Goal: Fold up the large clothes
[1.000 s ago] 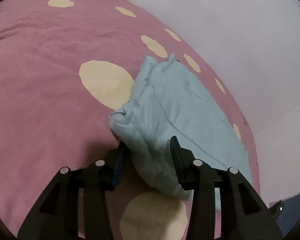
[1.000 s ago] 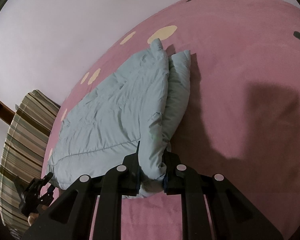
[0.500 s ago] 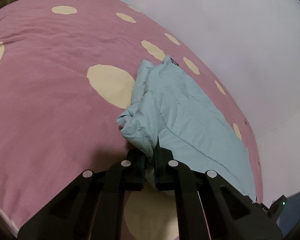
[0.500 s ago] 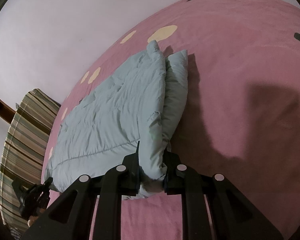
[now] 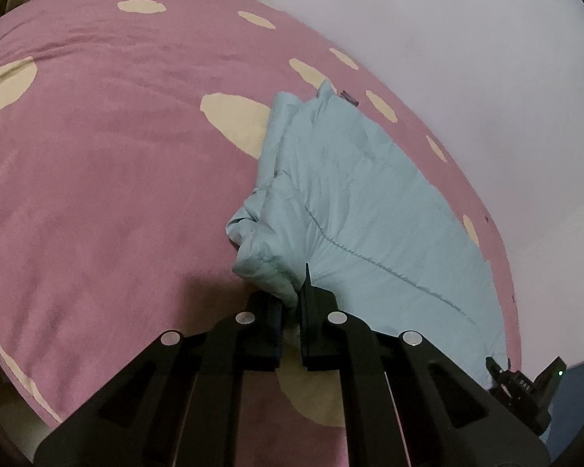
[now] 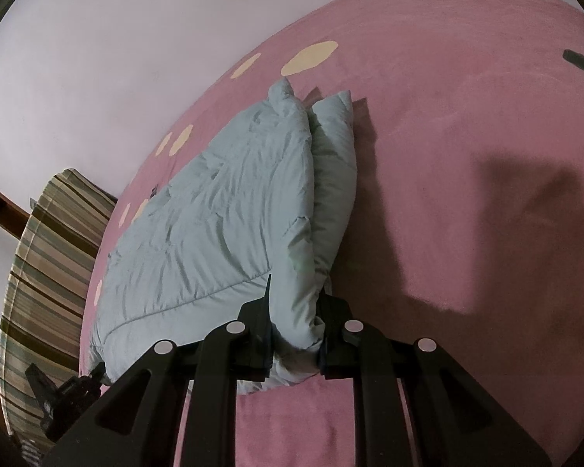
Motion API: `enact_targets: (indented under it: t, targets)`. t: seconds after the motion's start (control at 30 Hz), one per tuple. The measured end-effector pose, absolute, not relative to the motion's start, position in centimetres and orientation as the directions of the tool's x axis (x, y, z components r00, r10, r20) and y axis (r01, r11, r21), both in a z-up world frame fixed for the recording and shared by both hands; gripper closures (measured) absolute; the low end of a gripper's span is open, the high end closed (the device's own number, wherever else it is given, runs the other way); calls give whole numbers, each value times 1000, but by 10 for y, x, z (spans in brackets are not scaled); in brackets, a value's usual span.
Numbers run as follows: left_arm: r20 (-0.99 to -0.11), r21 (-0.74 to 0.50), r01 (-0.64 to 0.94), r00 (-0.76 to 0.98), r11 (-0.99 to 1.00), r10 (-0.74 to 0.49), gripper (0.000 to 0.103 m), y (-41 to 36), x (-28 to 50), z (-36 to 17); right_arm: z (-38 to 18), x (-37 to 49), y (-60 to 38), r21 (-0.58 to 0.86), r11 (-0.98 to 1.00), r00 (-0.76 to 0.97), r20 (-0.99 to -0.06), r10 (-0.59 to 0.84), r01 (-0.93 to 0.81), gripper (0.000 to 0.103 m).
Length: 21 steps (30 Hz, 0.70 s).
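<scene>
On a pink bedspread (image 5: 97, 194) dotted with cream ovals, the left gripper (image 5: 291, 303) is now pinching the near left corner of a pale blue padded garment (image 5: 350, 202). A second ago its jaws were standing wide on either side of that bunched corner; they have since snapped together, and a thin fold of blue fabric is showing squeezed between the black pads. The right gripper (image 6: 294, 323) is clamping the garment's (image 6: 222, 225) thick doubled edge at the other near corner, its jaws sitting as they were a second ago, with a fat roll of quilting bulging out between them.

With both near corners now gripped, the garment appears ready for its next fold, probably a lift that carries the near edge toward the far one, though nothing here shows which way it will go.

The garment is lying already doubled along its length, stretching from the grippers away toward the pale wall (image 5: 447, 39), close beside the bedspread's wall-side edge. In the left wrist view it is spreading up and to the right from the pinched corner; in the right wrist view it is fanning up and to the left, with a striped pillow (image 6: 46, 257) sitting beyond it at the far left. Each gripper is glimpsing the other at the garment's opposite near corner.
</scene>
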<state>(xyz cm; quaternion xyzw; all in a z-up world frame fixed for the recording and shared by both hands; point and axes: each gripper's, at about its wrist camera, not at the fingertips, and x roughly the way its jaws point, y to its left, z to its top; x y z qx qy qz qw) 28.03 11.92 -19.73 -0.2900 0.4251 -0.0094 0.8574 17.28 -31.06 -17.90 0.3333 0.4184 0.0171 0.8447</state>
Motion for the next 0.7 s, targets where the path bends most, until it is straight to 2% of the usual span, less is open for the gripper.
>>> enact_targets:
  t: [0.13, 0.3, 0.37, 0.43, 0.5, 0.6, 0.7]
  targets:
    - [-728, -494, -227, 635, 839, -257, 95, 117, 277, -196, -182, 175, -317, 603, 758, 650, -684, 331, 249, 83]
    - [-739, -464, -231, 633, 855, -230, 88, 115, 273, -193, -187, 171, -329, 618, 743, 650, -680, 339, 259, 74]
    - [-742, -452, -232, 633, 861, -219, 83, 115, 270, -192, -188, 169, -333, 623, 736, 653, -678, 338, 266, 72]
    - [-746, -435, -237, 635, 869, -200, 72, 116, 266, -189, -188, 166, -337, 625, 731, 656, -676, 335, 271, 69]
    - [-747, -429, -247, 638, 869, -187, 69, 121, 262, -187, -188, 162, -342, 619, 732, 659, -681, 319, 284, 63]
    - [-746, -430, -266, 643, 863, -173, 59, 132, 256, -185, -187, 156, -351, 617, 729, 666, -681, 306, 297, 61]
    - [-751, -424, -280, 640, 861, -162, 55, 146, 250, -184, -183, 150, -360, 611, 727, 672, -683, 286, 312, 60]
